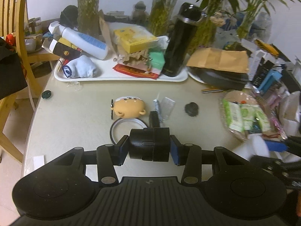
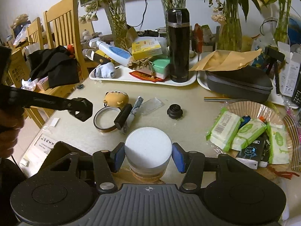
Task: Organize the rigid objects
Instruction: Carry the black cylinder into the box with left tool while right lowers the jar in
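Your left claw (image 1: 149,146) pinches a black plastic cylinder (image 1: 149,144), smooth and ribbed at one end, its long axis lying crosswise between the blue pads, lifted clear of the surface (image 1: 75,116). Your right claw (image 2: 148,157) pinches a white-lidded round jar (image 2: 148,150), matte on top, near the front edge. The white tray (image 1: 120,77), hard and glossy, lies far and slightly left of the cylinder, already crowded; I judge its bare near rim the likely landing spot. Between sit a rubbery cartoon-head toy (image 1: 128,106), a tape ring (image 1: 128,127) and a small black knob (image 1: 191,109).
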Motion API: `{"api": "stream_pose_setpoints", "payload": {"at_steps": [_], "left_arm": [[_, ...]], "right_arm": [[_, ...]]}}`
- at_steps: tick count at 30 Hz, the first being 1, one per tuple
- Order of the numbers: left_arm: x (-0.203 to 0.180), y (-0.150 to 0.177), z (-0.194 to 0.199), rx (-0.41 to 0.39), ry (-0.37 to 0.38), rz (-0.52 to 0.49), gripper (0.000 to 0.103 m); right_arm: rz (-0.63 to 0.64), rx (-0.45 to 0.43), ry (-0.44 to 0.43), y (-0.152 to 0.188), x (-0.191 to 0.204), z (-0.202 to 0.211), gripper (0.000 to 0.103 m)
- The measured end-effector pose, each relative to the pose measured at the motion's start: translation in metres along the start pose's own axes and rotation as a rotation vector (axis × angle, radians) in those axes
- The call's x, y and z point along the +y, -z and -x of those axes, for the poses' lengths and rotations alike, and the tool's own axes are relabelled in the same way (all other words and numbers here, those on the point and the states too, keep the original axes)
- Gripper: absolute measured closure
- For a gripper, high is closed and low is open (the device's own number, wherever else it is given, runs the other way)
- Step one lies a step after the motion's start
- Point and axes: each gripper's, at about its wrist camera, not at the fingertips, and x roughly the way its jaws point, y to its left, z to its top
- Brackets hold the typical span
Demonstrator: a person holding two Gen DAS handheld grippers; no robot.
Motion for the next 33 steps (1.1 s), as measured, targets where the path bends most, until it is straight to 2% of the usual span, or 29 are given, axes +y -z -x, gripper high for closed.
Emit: {"api": "stream_pose_setpoints", "payload": {"at_steps": [13, 29, 33], "left_arm": [[-0.024, 0.041, 0.052, -0.008, 0.046, -0.027, 0.059], [-0.032, 0.103, 0.069, 0.088, 0.041, -0.015, 0.059], [-0.030, 0.115, 0.071, 0.090, 0.020, -0.022, 0.058]], "right_arm": [[0.003, -0.011, -0.048, 0.009, 0.014, 0.012, 0.047], [0.001, 0.000, -0.065, 0.030, 0.023, 0.030, 0.047], [0.010, 0.007, -0.063, 0.032, 0.026, 0.030, 0.047]]}}
